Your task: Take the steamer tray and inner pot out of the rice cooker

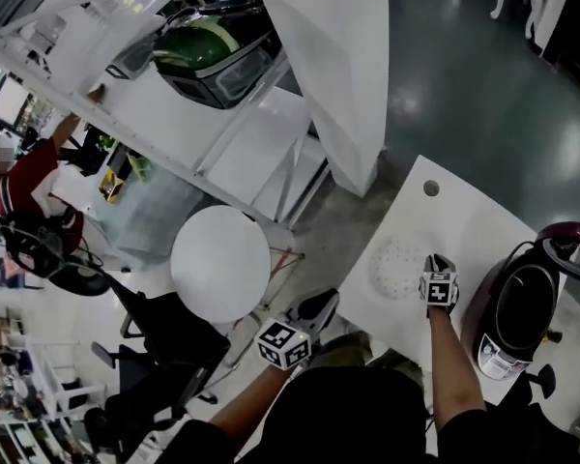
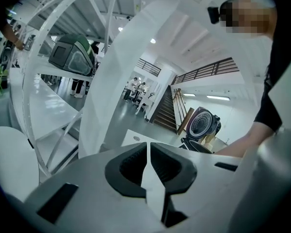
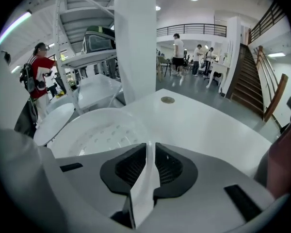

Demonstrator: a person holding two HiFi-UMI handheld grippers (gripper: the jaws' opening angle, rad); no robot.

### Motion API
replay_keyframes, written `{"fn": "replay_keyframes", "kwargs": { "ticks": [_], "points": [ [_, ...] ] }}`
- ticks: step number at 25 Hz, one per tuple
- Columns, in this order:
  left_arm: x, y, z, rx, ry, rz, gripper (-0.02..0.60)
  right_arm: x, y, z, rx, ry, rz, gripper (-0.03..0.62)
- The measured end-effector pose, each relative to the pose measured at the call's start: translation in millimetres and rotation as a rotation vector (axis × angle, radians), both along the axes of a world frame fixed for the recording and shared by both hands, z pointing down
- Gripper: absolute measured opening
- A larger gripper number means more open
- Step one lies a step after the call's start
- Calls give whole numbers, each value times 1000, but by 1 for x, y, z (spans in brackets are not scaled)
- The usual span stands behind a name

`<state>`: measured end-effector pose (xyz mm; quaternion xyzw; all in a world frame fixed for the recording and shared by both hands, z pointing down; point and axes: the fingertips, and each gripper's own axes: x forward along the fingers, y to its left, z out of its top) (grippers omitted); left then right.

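Steamer tray [image 1: 398,267]: out, on white table [image 1: 474,220], rim pinched by R gripper [image 3: 150,155]; L gripper [image 2: 148,159] closed, empty; inner pot [image 1: 528,303] prob. still in rice cooker [image 1: 501,344], so approx. half done.

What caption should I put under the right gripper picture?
Right claw pinching the rim of the white steamer tray on the white table.

One rice cooker [image 1: 524,303], one steamer tray [image 1: 398,267], one worktop [image 1: 474,225], two tongs: left tongs [image 1: 319,307], right tongs [image 1: 435,261]; one round white table [image 1: 220,262], one green appliance [image 1: 213,51]
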<state>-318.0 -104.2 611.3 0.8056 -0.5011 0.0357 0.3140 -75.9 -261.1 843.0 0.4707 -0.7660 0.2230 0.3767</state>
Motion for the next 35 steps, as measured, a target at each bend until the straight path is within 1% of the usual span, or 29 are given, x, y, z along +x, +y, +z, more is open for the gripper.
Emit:
{"fn": "replay_keyframes", "kwargs": {
  "ticks": [1,3,4,9,12,15,16,19,21,24,27,29,33,35],
  "points": [
    [0,-1,0,2,-3,3,20,0,-2,-7,32,-10,6,29],
    [-1,-3,3,4,-7,8,20,-1,-2,-26,79,-37,16,75],
    [1,-5,5,2,-7,11,20,-1,-1,-37,94,-53,22,84],
    [26,-9,7,0,21,38,20,3,12,-91,149,-131,58,84],
    [56,-14,0,22,46,69,20,8,21,-132,184,-184,78,83],
    [94,-25,-9,46,69,117,20,21,33,-181,239,-240,108,81],
    [109,-29,-12,56,69,128,20,27,40,-197,255,-261,124,81],
    [150,-44,-24,100,26,138,20,54,60,-235,280,-332,182,82],
    [183,-51,-31,120,26,174,20,78,71,-254,291,-367,207,83],
    [242,-55,-39,126,42,271,21,132,80,-281,340,-360,247,83],
    [294,-57,-44,131,48,349,21,198,89,-297,385,-312,313,83],
    [322,-61,-47,138,55,386,21,238,95,-298,396,-270,348,81],
    [369,-72,-45,142,44,437,21,315,105,-291,386,-193,401,83],
    [389,-79,-43,146,36,451,21,347,107,-286,373,-170,417,83]
  ]
}}
